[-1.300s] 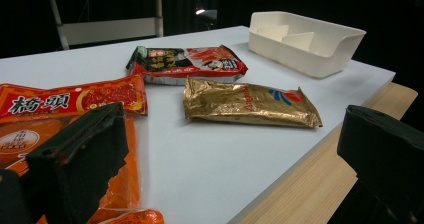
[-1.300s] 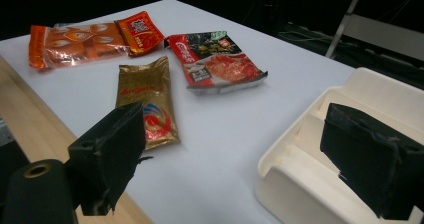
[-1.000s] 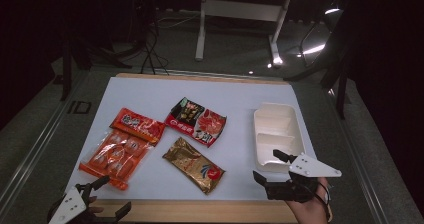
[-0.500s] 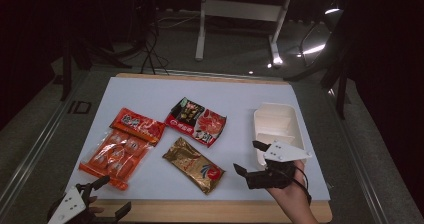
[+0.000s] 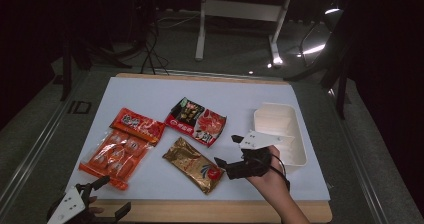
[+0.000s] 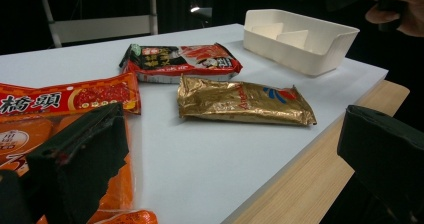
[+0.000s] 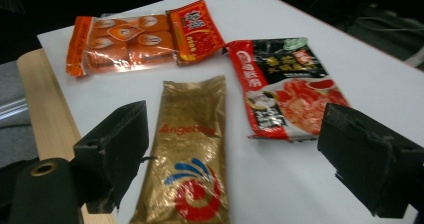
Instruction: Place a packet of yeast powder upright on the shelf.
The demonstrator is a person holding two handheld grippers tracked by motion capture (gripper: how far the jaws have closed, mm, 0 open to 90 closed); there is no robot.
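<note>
Your right gripper hangs with jaws spread wide just over the near end of the gold packet, which lies flat on the white table beside the red-black packet, while your left gripper sits open-jawed at the table's near edge.

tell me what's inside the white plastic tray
The white rectangular plastic tray holds only its own white dividers, with no packet in the compartments that show. Its near end in the high view is hidden behind the right claw.
</note>
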